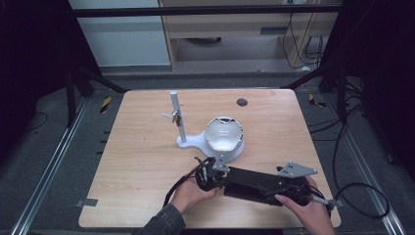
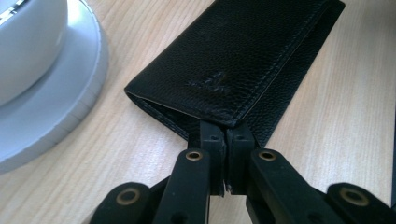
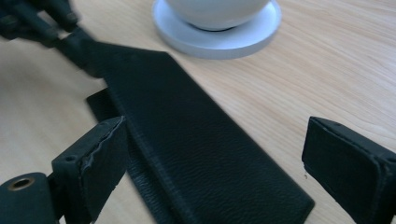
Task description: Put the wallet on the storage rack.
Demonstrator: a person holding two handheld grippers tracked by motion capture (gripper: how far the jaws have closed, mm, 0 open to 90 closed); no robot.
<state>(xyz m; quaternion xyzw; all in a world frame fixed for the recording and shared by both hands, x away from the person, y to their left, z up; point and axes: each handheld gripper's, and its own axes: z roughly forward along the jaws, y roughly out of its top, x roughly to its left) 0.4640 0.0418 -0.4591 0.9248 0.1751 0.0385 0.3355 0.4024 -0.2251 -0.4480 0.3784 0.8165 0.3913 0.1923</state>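
Closest to the lens, your right claw stands wide, its 2 black pads either side of the black leather wallet with neither pad pressing on it; one pad sits just beside the wallet's long edge, the other well clear over bare wood. The wallet is a long folded one with a grained surface and stitched edges, and it lies flat on the wooden tabletop near your side, running from one hand to the other. Your left claw is pinched tight on the wallet's near corner, the 2 pads drawn together on its folded edge. In the high view your left hand holds that claw at the wallet's left end, while your right hand carries the right claw, topped by its grey three-cornered plate, at the other end. Just beyond the wallet sits a white bowl on a round white base, and from that base a white post rises upright with a small clip partway up.
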